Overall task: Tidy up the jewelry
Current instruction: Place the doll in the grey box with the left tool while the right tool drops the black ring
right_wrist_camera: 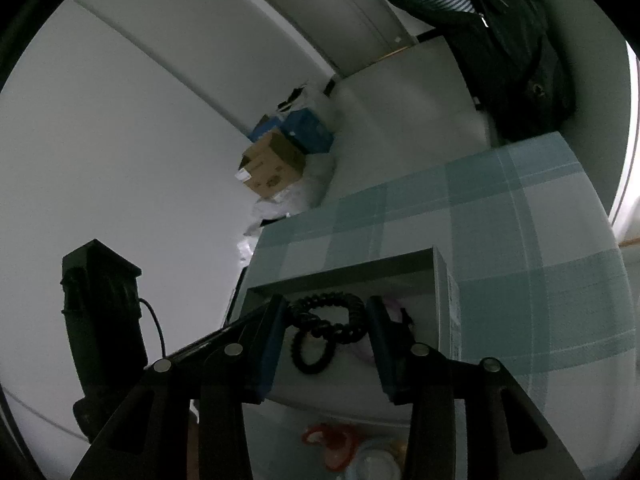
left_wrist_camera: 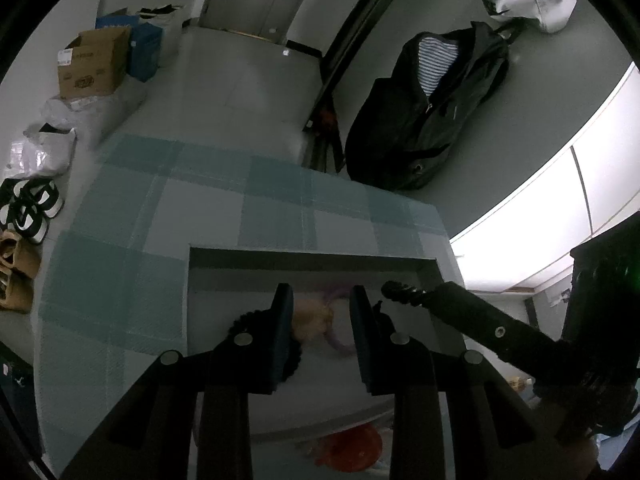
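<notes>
A shallow white box sits on a teal checked tablecloth; it also shows in the right wrist view. My left gripper is open above the box, over a tan item and a pale purple ring. A black scrunchie lies by its left finger. My right gripper holds a black spiral hair tie stretched between its fingers above the box. A second black coil hangs or lies below it. The right gripper's finger reaches in at the right of the left wrist view.
Red and orange items lie near the table's front edge, also in the right wrist view. A black jacket hangs behind the table. Cardboard boxes, bags and shoes line the floor at the left.
</notes>
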Available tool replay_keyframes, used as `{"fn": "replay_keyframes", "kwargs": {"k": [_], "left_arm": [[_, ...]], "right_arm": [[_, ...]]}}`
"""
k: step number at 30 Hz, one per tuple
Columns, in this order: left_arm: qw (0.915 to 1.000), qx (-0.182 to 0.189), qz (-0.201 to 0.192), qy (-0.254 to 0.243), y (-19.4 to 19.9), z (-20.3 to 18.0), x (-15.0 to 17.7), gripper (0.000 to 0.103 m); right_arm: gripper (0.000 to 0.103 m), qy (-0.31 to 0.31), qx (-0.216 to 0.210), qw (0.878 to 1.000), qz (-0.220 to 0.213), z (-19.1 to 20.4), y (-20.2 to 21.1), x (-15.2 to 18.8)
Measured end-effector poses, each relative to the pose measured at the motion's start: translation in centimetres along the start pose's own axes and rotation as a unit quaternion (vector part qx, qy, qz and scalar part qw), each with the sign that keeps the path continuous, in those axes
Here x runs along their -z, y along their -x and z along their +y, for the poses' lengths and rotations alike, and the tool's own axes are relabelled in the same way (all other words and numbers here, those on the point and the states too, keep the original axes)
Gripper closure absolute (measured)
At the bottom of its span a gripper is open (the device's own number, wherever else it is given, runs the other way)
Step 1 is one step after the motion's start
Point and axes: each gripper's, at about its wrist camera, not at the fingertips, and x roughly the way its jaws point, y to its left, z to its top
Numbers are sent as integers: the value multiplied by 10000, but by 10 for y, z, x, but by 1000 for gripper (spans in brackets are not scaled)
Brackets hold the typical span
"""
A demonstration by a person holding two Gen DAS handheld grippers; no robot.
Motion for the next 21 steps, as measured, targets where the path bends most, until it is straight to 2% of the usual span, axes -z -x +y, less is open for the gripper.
{"fn": "replay_keyframes", "kwargs": {"k": [3, 4, 7, 8, 11, 21], "left_arm": [[10000, 29, 63, 25, -1, -1, 0, 76], [10000, 49, 75, 44, -1, -1, -1, 71], [9995, 283, 16, 142, 5, 2, -1, 63], [9993, 347, -23, 169, 8, 3, -1, 58], [9989, 400, -154, 191, 17, 5, 1, 55], [9988, 152, -471, -11, 46, -1, 16, 54]], "right_arm": [[57, -79, 63, 9999, 19, -1, -2, 2], [51, -78, 93, 9999, 22, -1, -2, 2], [38, -62, 125, 9999, -30, 0, 2, 4], [34, -40, 115, 9999, -83, 0, 5, 4], [29, -10, 50, 9995, -313, 0, 19, 4], [27, 200, 129, 9978, -624, 1, 50, 12]]}}
